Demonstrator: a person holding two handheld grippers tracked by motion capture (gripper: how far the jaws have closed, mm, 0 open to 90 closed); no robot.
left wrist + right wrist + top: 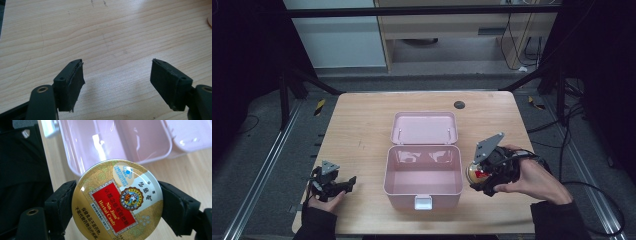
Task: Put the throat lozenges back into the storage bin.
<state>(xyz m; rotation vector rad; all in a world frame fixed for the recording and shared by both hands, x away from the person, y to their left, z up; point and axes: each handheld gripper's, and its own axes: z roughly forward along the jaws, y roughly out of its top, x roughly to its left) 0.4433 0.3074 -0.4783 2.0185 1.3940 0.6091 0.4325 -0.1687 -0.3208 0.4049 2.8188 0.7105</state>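
Candy tin (117,201) clamped between right fingers (58,206), beside open pink box (423,172); placing inside remains. Left fingers (70,83) released, empty.

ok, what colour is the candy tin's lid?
Gold candy tin, with a red label panel and a white patch at one edge; clearest in the right gripper view.

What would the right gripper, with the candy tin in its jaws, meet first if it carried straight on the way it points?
Probably the open pink box: in the right gripper view it lies just beyond the herbal candy tin clamped in the right gripper. Depth is unclear.
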